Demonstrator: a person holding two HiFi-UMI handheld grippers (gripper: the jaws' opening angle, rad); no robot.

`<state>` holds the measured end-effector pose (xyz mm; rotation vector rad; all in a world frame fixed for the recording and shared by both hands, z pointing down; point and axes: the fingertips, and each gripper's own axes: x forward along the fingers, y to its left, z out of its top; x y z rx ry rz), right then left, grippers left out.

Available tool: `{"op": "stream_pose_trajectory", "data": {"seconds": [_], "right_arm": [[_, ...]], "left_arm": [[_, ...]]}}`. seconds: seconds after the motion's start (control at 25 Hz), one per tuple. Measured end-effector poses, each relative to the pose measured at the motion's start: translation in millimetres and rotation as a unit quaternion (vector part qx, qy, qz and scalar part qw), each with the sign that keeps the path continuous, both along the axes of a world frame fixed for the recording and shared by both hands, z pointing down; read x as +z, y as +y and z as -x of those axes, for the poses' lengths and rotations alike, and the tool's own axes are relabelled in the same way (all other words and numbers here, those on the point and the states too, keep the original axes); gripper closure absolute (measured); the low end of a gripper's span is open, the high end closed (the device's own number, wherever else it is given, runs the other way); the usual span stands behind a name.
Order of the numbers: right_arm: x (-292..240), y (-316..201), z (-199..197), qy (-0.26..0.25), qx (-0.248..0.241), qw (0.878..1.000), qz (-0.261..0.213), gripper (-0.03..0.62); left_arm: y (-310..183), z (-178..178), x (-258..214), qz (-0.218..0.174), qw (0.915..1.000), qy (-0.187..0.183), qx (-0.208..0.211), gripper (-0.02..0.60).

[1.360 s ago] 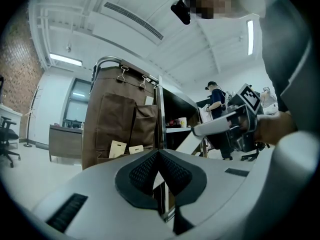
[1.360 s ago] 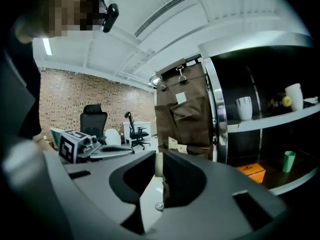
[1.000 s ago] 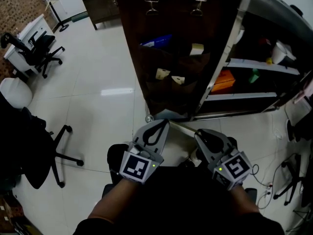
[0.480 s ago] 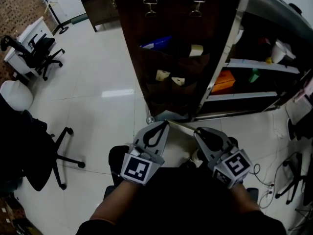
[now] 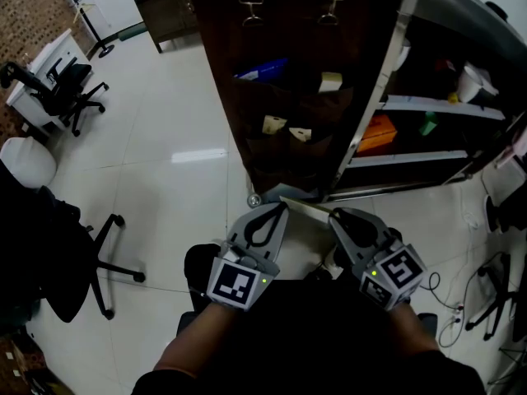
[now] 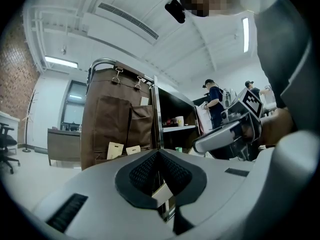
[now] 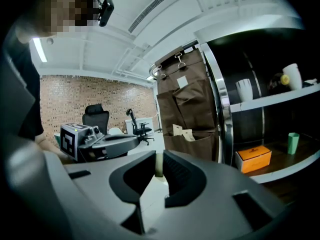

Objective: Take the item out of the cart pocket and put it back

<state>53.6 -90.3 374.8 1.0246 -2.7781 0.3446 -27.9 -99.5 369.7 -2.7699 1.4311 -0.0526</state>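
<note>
Head view: left tongs [image 5: 278, 207] and right tongs [image 5: 336, 216] low at 6 o'clock, side by side, tips toward 12. Between the tips, a thin cream card [image 5: 306, 207] bridging the gap. One end at the left tips, the other off toward 4 o'clock at the right tips. Clear of every pocket, at 6 o'clock of the brown pocket panel [image 5: 247, 151]. Panel hung from two clips [image 5: 254, 10] on the end of the cart [image 5: 384, 64]. In its pockets: a blue pack [image 5: 263, 70] near the top, a cream tag [image 5: 330, 82] at the pack's 3 o'clock, two more lower down. At 3 o'clock of the panel, shelves [image 5: 436, 109] with an orange box [image 5: 377, 136]. At 9 o'clock, pale floor [image 5: 165, 188] and office chairs [image 5: 70, 85].

Left gripper view: jaws drawn together at the tip, closed on the card. Pale corner of it showing in the dark hollow behind the tip, toward 6 o'clock. Right tongs at 3 o'clock, panel at 10.

Right gripper view: jaws almost together, pinching the card edge-on. Pale strip upright between them, widening toward 6 o'clock. Left tongs at 9 o'clock, panel at 1, orange box at 3.
</note>
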Motion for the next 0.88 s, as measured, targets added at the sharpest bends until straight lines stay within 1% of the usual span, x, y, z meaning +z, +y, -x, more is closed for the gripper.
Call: {"op": "stream_pose_trajectory", "data": {"seconds": [0.16,0.52,0.76,0.88], "right_arm": [[-0.8,-0.8,-1.3,0.001,0.002,1.000,-0.002,0.536],[-0.3,-4.3,-6.4,0.005,0.011,1.000,-0.005,0.536],[-12.6,-25.2,-22.0,0.013,0.037,0.999,-0.025,0.536],[-20.5,-39.9,-27.5,0.026,0.042,0.998,-0.039,0.536]], "left_arm": [[-0.9,1.5,1.5,0.005,1.0000,0.000,-0.004,0.581],[-1.5,2.2,0.5,0.004,1.0000,0.000,-0.006,0.581],[-3.0,3.6,2.1,0.009,0.9999,0.001,-0.008,0.581],[-4.2,2.7,3.0,0.009,0.9999,0.000,-0.007,0.581]]}}
